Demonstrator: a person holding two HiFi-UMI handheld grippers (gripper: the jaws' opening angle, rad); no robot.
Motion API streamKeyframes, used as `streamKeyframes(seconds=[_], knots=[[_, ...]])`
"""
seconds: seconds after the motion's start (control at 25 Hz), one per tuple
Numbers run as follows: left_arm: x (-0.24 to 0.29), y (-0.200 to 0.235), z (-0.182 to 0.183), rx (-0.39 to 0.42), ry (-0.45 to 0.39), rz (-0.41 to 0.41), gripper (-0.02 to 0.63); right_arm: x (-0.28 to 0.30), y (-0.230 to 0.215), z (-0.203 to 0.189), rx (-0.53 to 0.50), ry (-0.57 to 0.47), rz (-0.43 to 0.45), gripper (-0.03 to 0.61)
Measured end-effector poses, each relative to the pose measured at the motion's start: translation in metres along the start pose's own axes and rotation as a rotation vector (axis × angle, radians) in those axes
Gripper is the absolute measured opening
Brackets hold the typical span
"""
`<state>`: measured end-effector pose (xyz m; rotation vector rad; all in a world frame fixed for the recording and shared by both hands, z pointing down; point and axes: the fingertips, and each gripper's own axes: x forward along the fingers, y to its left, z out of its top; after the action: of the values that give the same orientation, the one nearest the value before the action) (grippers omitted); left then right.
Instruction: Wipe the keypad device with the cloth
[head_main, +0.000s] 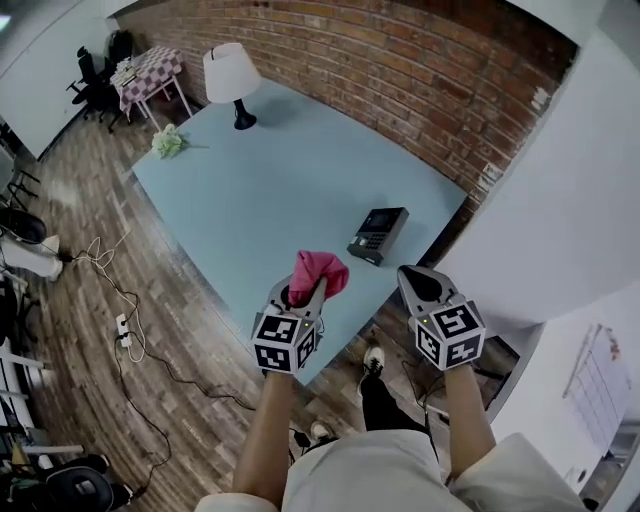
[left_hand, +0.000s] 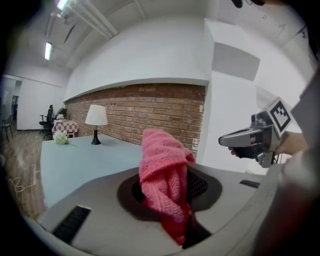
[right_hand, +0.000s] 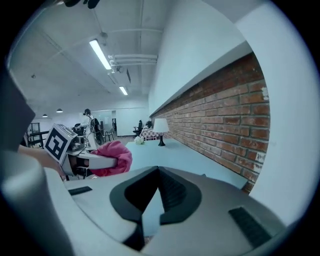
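- The left gripper (head_main: 303, 292) is up over the near edge of the table (head_main: 250, 200), and its jaws are clamped on the cloth (head_main: 322, 270).
- In the left gripper view, the pink cloth (left_hand: 165, 175) is pinched between the pads. It bunches up above the jaws and a darker fold hangs down below them.
- The right gripper (head_main: 408, 275) is level with the left one, just off the table's near right corner. Its jaws are drawn together to a thin slit and there is nothing between them.
- Through that slit the right gripper view shows only a sliver of blue tabletop.
- The keypad (head_main: 378, 234) lies flat on the table near its right edge, a little farther out than the two grippers and between them.
- It is a dark unit with its screen and keys facing up. Neither the cloth nor either gripper is touching it.
- Each gripper shows in the other's view: the left one with its pink bundle (right_hand: 112, 157) is off to the left, and the right one (left_hand: 235, 141) is off to the right in front of a white wall.
- At the far end of the table stands a lamp (head_main: 231, 75) with a white shade, and a small bunch of flowers (head_main: 170, 142) lies at the far left corner.
- A brick wall (head_main: 400, 70) runs along the table's right side.
- Cables (head_main: 125, 320) trail over the wooden floor on the left.
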<state>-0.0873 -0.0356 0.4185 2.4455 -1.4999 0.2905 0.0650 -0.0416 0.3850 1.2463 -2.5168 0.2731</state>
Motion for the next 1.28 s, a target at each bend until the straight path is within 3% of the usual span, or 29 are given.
streamKeyframes(seconds=[0.44,0.76,0.96,1.28], knots=[[-0.139,-0.064,0.031,0.069,-0.107,-0.042,0.127,-0.122,0.097,0.043,-0.034,-0.125,-0.003,0.014],[-0.226,-0.106,0.067,0.170,-0.211,-0.059,0.129,-0.190,0.153,0.061,-0.077,-0.185,0.008,0.012],[-0.271,-0.127,0.076,0.181,-0.249,-0.083,0.129,-0.226,0.182,0.072,-0.112,-0.220,0.002,0.012],[-0.318,-0.145,0.090,0.265,-0.295,-0.068,0.129,-0.261,0.210,0.078,-0.129,-0.267,-0.010,0.011]])
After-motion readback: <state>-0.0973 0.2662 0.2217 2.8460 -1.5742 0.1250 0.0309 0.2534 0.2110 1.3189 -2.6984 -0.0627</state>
